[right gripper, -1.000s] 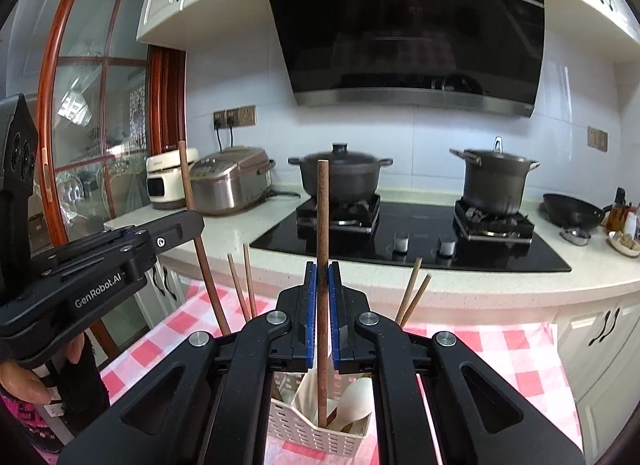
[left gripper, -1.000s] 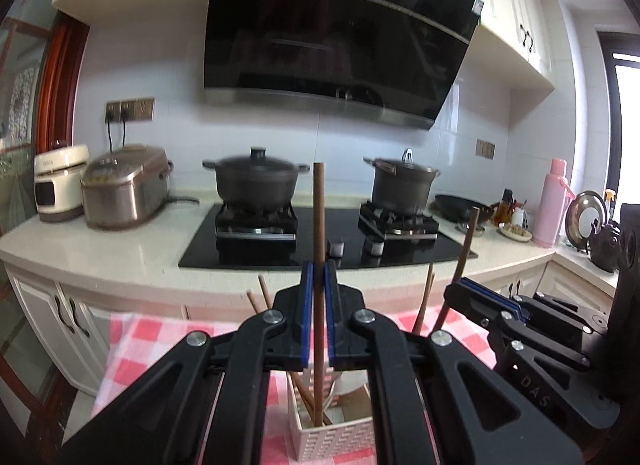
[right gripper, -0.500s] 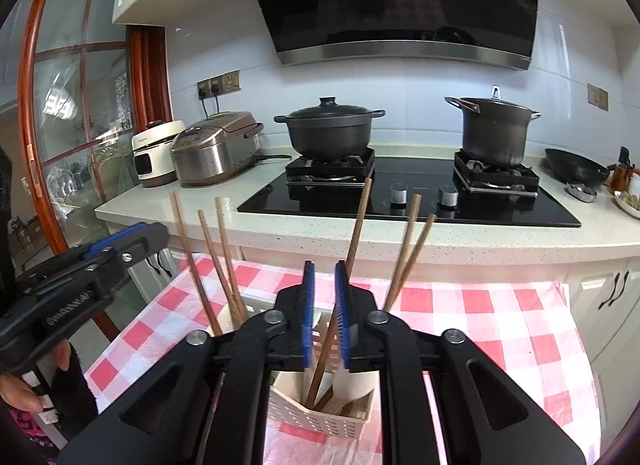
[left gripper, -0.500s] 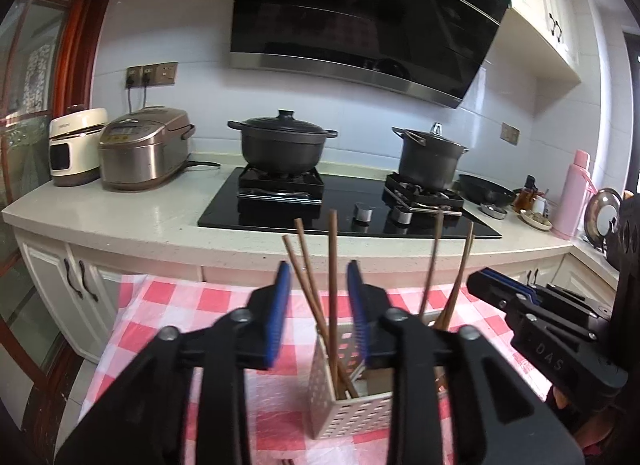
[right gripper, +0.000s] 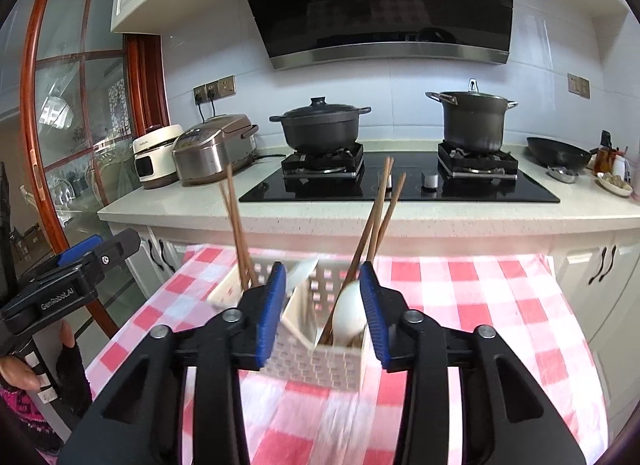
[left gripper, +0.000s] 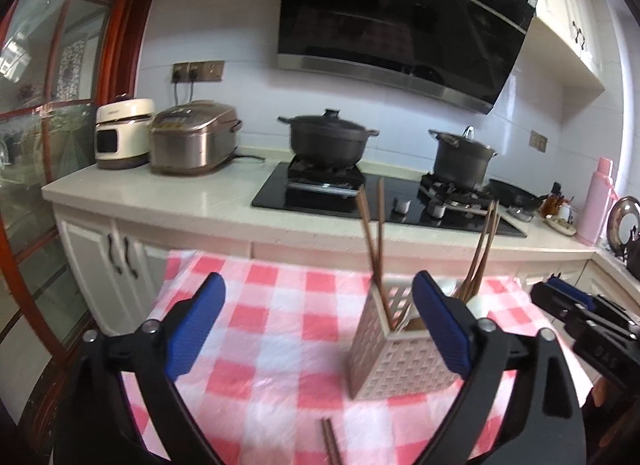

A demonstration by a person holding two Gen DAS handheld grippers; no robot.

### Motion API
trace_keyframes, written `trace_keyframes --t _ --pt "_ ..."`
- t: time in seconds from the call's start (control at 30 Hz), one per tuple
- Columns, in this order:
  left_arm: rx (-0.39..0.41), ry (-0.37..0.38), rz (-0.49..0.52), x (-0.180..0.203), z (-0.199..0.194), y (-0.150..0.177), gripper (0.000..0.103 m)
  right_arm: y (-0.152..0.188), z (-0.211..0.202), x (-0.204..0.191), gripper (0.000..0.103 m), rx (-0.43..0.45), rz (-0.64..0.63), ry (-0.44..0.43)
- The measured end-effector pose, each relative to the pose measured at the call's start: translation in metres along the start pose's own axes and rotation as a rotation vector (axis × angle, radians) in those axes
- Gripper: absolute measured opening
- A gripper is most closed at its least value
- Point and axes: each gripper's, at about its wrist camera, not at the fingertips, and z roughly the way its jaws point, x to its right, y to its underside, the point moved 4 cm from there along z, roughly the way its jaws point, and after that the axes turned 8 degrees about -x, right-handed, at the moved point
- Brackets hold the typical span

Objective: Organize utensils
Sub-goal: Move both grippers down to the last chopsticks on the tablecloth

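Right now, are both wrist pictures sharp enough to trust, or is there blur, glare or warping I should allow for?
Left wrist view: motion blur softens the utensil basket and checked cloth; cabinets bow at the edges. Right wrist view: the basket and chopsticks are smeared; the stove is sharper, and daylight glares off the glass door.

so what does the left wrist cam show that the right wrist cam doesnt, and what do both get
Only the left wrist view shows a pair of loose chopsticks lying on the checkered cloth in front of the holder, and a pink flask at the counter's far right.

Only the right wrist view shows a white spoon inside the holder, and the person's hand gripping the left gripper's handle.

Both show the white utensil holder with chopsticks standing in it, two dark pots on the stove, and both grippers with jaws opening, nothing pressed between them.
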Motion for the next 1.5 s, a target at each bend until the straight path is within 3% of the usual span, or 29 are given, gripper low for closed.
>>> trace_keyframes --t 0.33,0.83,1.07,1.5 --pt "-0.046 -0.120 0.057 -0.023 -0.009 0.064 0.098 0.055 0.011 -0.013 0.040 -0.097 0.034 -0.011" --pt "-0.177 -0.144 0.047 -0.058 -0.005 0.138 0.098 0.121 0.047 -0.065 0.044 -0.256 -0.030 0.003" --pt "-0.205 -0.158 0.042 -0.073 -0.003 0.153 0.098 0.133 0.072 -0.097 0.026 -0.341 -0.075 -0.030" --pt "-0.207 -0.176 0.072 -0.082 0.001 0.159 0.098 0.143 0.102 -0.122 0.017 -0.444 -0.113 -0.039"
